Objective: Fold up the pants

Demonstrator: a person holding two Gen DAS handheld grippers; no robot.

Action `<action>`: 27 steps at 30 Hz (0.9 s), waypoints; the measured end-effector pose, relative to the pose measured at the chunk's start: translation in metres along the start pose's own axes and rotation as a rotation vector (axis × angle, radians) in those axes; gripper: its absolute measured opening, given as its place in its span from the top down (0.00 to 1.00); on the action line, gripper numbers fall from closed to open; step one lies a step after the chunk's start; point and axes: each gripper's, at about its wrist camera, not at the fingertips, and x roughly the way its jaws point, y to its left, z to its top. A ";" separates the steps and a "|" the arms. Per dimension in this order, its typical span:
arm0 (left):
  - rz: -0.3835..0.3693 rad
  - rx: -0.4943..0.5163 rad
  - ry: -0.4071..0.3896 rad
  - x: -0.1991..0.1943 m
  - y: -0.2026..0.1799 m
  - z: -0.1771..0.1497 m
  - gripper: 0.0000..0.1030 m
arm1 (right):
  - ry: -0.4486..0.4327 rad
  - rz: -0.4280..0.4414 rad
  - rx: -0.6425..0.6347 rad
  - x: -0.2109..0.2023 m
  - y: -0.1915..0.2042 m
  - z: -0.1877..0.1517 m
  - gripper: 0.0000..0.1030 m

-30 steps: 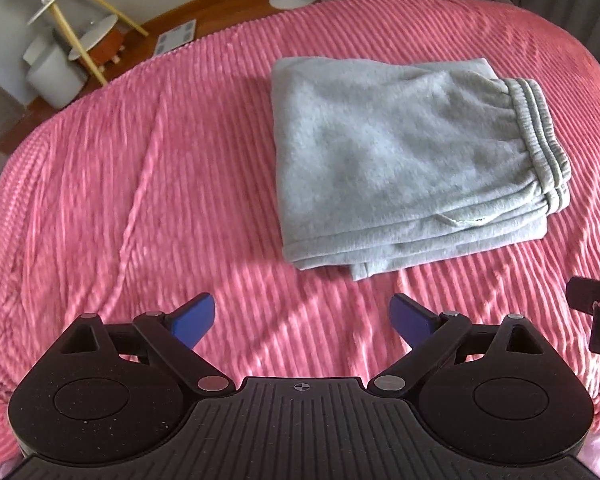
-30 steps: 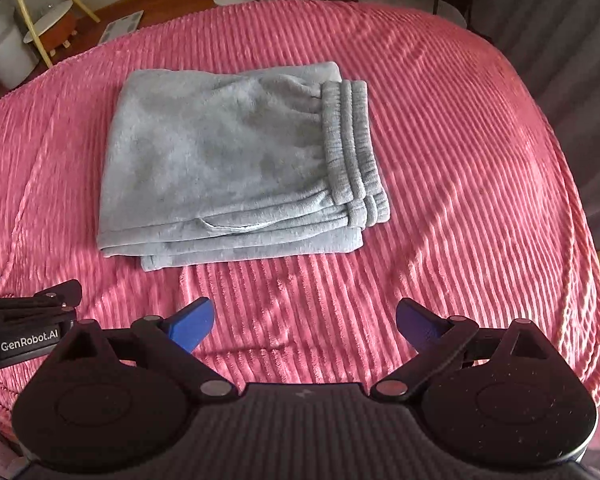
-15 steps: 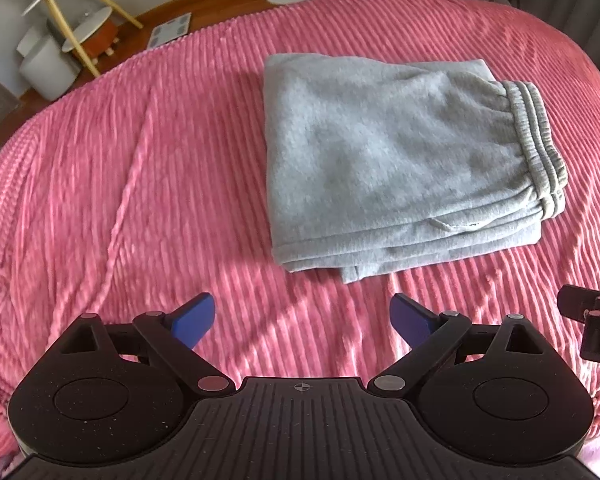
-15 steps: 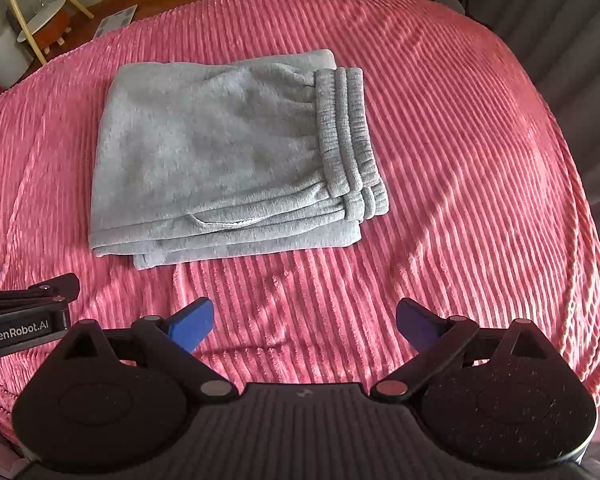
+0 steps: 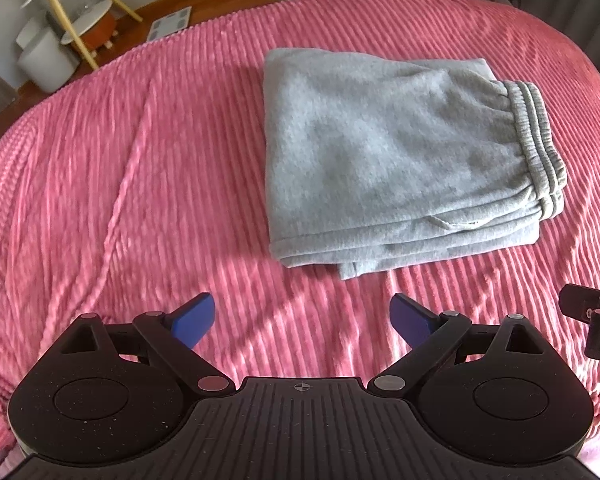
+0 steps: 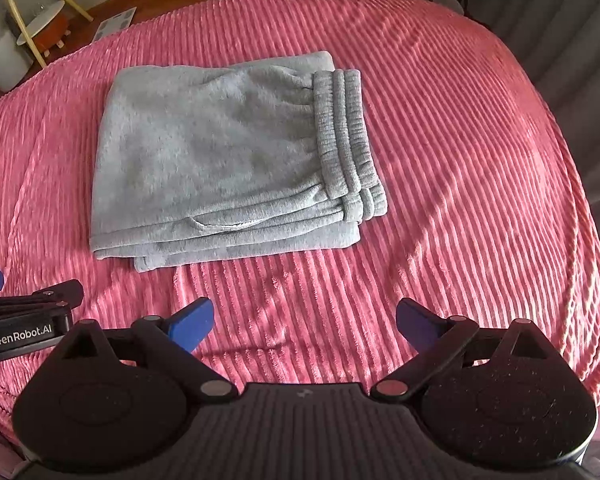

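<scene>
Grey sweatpants (image 5: 392,160) (image 6: 220,160) lie folded into a flat rectangle on the pink ribbed bedspread (image 5: 140,160) (image 6: 460,140), with the ribbed waistband (image 5: 540,136) (image 6: 348,136) along their right edge and stacked layers showing at the near edge. My left gripper (image 5: 302,316) is open above the spread, short of the pants' near edge and holding nothing. My right gripper (image 6: 304,320) is open too, just short of the near edge and likewise holding nothing. Each gripper shows at the edge of the other's view.
A white and wood side table (image 5: 64,16) and grey bins (image 5: 46,68) stand on the floor beyond the bed's far left. A bathroom scale (image 5: 168,24) lies on the wooden floor. Dark curtains (image 6: 560,20) hang at the right. The spread rounds off at the bed's edges.
Both grippers have drawn back slightly from the folded pants, which now sit a little farther and higher in each view. The jaws stay open and the pants have not moved.
</scene>
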 end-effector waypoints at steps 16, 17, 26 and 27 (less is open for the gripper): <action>-0.008 -0.008 0.008 0.000 0.002 0.000 0.05 | 0.004 0.006 0.004 -0.001 -0.001 0.000 0.05; -0.009 -0.009 0.009 0.001 0.002 0.000 0.05 | 0.004 0.006 0.004 -0.001 -0.001 0.000 0.05; -0.012 -0.009 0.010 0.001 0.001 -0.001 0.05 | 0.005 0.011 -0.003 -0.001 0.000 -0.002 0.05; -0.012 -0.009 0.010 0.001 0.001 -0.001 0.05 | 0.005 0.011 -0.002 -0.001 0.000 -0.002 0.05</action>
